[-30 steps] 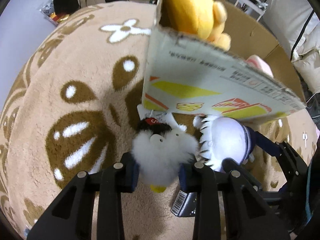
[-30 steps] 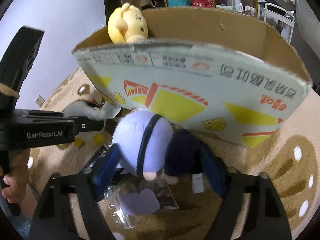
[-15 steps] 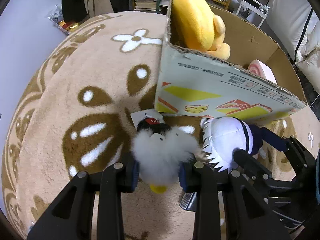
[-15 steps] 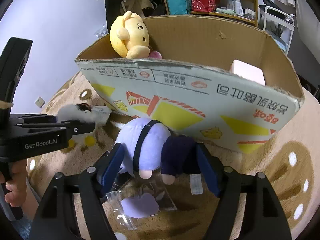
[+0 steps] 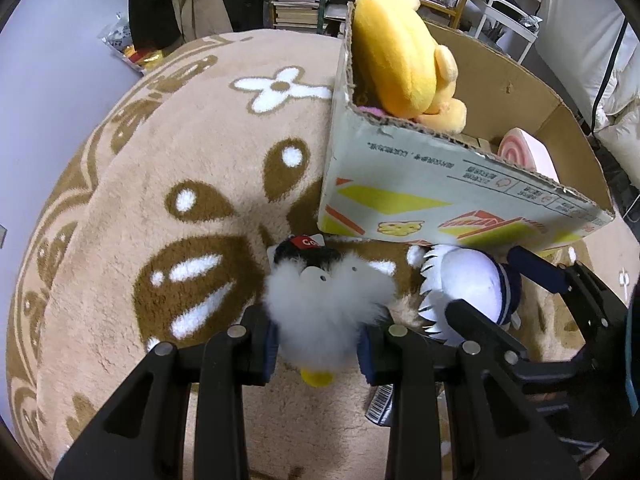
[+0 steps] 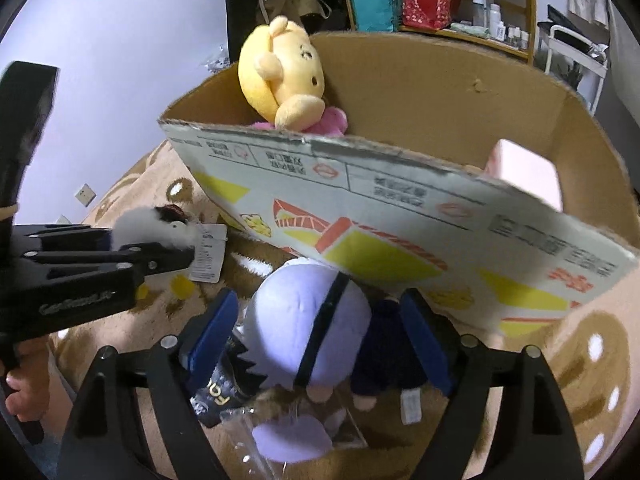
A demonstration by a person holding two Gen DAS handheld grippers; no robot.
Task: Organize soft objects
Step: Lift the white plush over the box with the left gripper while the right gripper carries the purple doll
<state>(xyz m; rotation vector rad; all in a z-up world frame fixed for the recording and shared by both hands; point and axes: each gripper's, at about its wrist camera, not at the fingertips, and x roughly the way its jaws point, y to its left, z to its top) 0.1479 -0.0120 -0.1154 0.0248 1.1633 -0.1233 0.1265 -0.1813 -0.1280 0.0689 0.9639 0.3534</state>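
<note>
- Left wrist view: the left tongs (image 5: pixel 316 354) are clamped on a fluffy white toy (image 5: pixel 326 312) with a black cap and a yellow foot. The toy is pinched at its lower body, and its head points up and away towards the cardboard box (image 5: pixel 400 184).
- The box stands on the patterned rug (image 5: pixel 160 208) just beyond the toy, its printed near wall facing the tongs and its open top above them. I'd judge the coming move turns on that: the toy has to clear the near rim before it can go in.
- Just to the right, the right tongs (image 5: pixel 520 296) straddle a white-headed doll (image 5: pixel 468 284) in dark blue clothes, lying right at the foot of the same wall.
- In the box: a yellow plush bear (image 5: pixel 400 52) leaning in the left corner with something pink under it, and a pink-and-white cushion (image 5: pixel 528 152) further right.
- Right wrist view: the right tongs (image 6: pixel 320 336) have just been opening wider. The doll (image 6: pixel 304 332) lies between the 2 blue pads (image 6: pixel 208 332), its long axis running crosswise from one pad to the other, head left, dark body right. A gap shows beside the head, so I read the grip as let go or loose.
- The doll lies on the rug over a clear plastic bag (image 6: pixel 288 436), touching the base of the box wall (image 6: pixel 400 216).
- The left tongs (image 6: pixel 176 240) sit to the left, level with the wall's foot, holding the fluffy toy (image 6: pixel 148 224) with its paper tag (image 6: pixel 208 252) hanging. Both tongs seem about equally near the box.
- Inside, the bear (image 6: pixel 280 76) rests in the far left corner; the cushion (image 6: pixel 524 172) sits at the right.
</note>
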